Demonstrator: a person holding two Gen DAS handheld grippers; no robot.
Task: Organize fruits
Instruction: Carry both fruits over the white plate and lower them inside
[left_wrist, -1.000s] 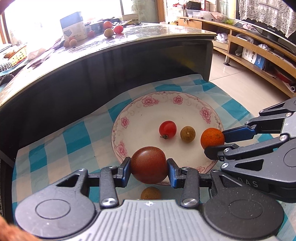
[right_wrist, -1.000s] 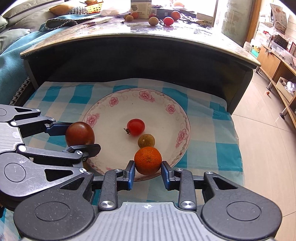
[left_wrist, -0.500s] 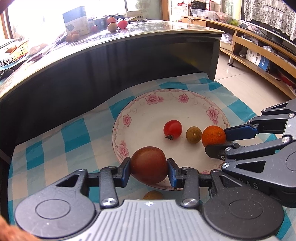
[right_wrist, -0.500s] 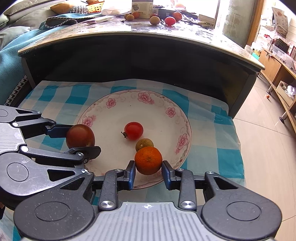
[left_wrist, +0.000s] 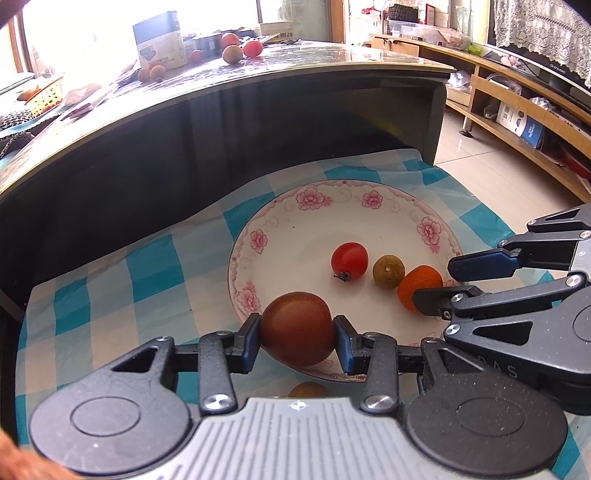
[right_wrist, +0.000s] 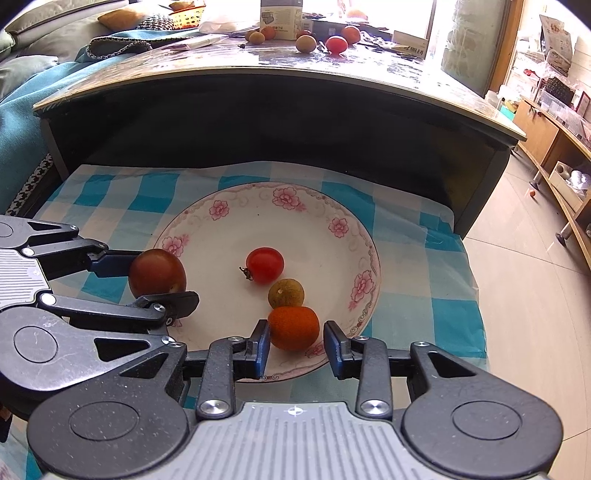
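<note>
A white plate with pink flowers lies on a blue checked cloth. In it are a red cherry tomato, a small green-brown fruit and a small orange touching that fruit. My right gripper stands astride the orange, jaws parted, a gap at each pad. My left gripper is shut on a dark brown-red round fruit, held over the plate's near left rim. From the left wrist view the right gripper comes in from the right around the orange.
Another small orange-brown fruit lies on the cloth just below my left gripper. A dark table with a glossy top overhangs the cloth behind; more fruits and a box stand on it. Tiled floor and wooden shelves lie right.
The right jaws have widened and let go of the orange, which now rests in the plate against the green-brown fruit. The left gripper still grips the brown-red fruit.
</note>
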